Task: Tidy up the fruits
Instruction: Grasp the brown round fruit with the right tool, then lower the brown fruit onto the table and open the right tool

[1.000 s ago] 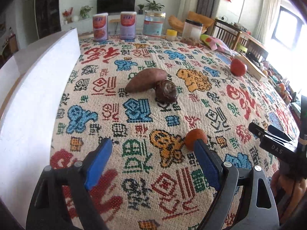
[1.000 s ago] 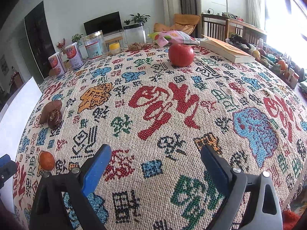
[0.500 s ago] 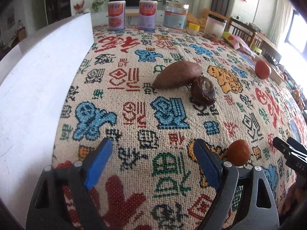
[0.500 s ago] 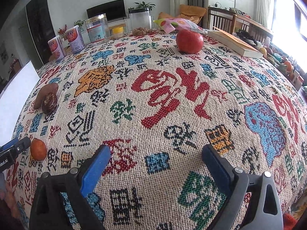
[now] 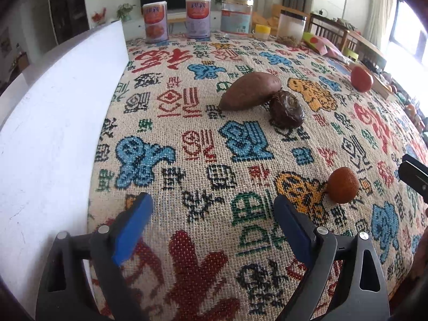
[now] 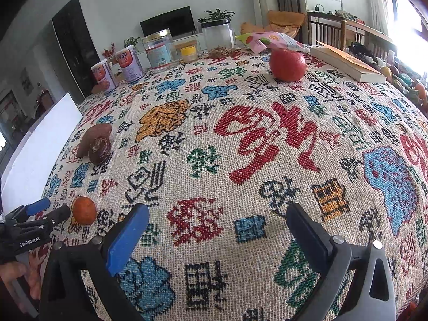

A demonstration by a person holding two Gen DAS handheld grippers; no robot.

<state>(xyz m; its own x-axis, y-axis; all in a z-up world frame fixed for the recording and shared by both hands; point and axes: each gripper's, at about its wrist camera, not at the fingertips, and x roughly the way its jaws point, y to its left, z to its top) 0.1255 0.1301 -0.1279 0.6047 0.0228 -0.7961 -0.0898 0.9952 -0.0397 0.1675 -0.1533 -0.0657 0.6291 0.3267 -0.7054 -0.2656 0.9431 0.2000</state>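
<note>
The left gripper (image 5: pixel 212 214) has its blue fingers wide apart and holds nothing; it hangs low over the patterned tablecloth (image 5: pixel 240 147), and the small orange fruit (image 5: pixel 343 185) lies just beside its right finger, outside the gap, not between the fingers. I judge that the open fingers are prepared for this fruit, because it is the nearest one, but the gripper must go a little to the right before closing. The right gripper (image 6: pixel 218 222) is also open and empty, over a bare part of the cloth, and the red apple (image 6: pixel 287 64) is well apart from it, on the far side near a book (image 6: pixel 347 62). The sweet potato (image 5: pixel 250 91) and a dark round thing (image 5: pixel 286 109) (I cannot tell which fruit or root it is) touch each other in the middle of the table. A white board (image 5: pixel 53 133) stands along the left edge. The fruits are scattered, so the organizing seems only at its beginning.
</note>
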